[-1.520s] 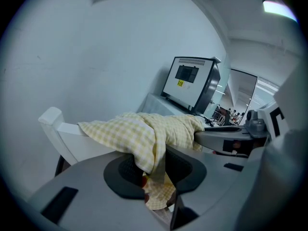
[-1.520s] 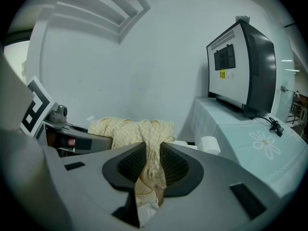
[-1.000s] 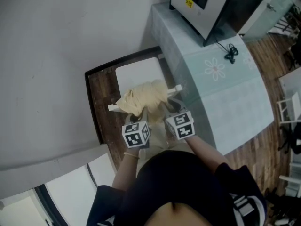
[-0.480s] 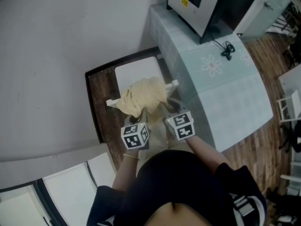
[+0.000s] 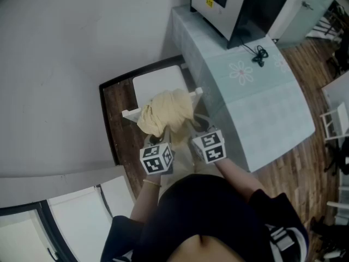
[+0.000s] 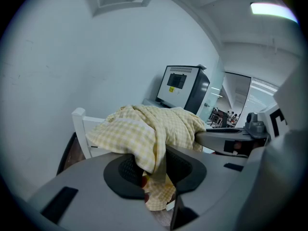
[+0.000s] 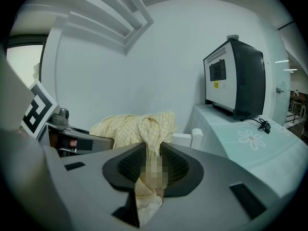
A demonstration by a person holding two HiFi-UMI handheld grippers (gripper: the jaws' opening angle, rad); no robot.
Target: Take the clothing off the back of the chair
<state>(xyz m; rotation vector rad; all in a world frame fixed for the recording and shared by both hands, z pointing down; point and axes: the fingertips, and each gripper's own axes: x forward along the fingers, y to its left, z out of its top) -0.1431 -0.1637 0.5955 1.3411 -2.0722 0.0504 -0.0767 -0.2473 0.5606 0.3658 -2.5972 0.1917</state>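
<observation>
Both tongs have a grip on the fabric right now. In the left gripper view, the left gripper (image 6: pixel 155 176) has its jaws clamped on a fold of the yellow checked clothing (image 5: pixel 163 112), with a loose bit of cloth hanging below the pads. Same deal in the right gripper view: the right gripper (image 7: pixel 153 171) is pinched on a twisted strand of it, and the tail end droops under the jaws. Neither pair is fully together, since the cloth fills the gap.

From the head view, the two grippers sit side by side at the near side of the chair (image 5: pixel 159 83), marker cubes up, left one just beside the right. The clothing is bunched in a heap over the middle of the chair back (image 5: pixel 128 114). The white rail sticks out bare at both ends, one post toward the wall and one toward the table (image 5: pixel 262 113). I can't tell whether the heap is resting on the rail or hanging just above it. The cloth runs from the heap straight down into both sets of jaws.

The chair's seat is white and it stands on a dark wooden patch of floor (image 5: pixel 114 108), tucked against the long edge of the pale table. At the far end of the tabletop there's a boxy machine (image 5: pixel 240 4) with a black cable (image 5: pixel 260 55) lying just beside it.
</observation>
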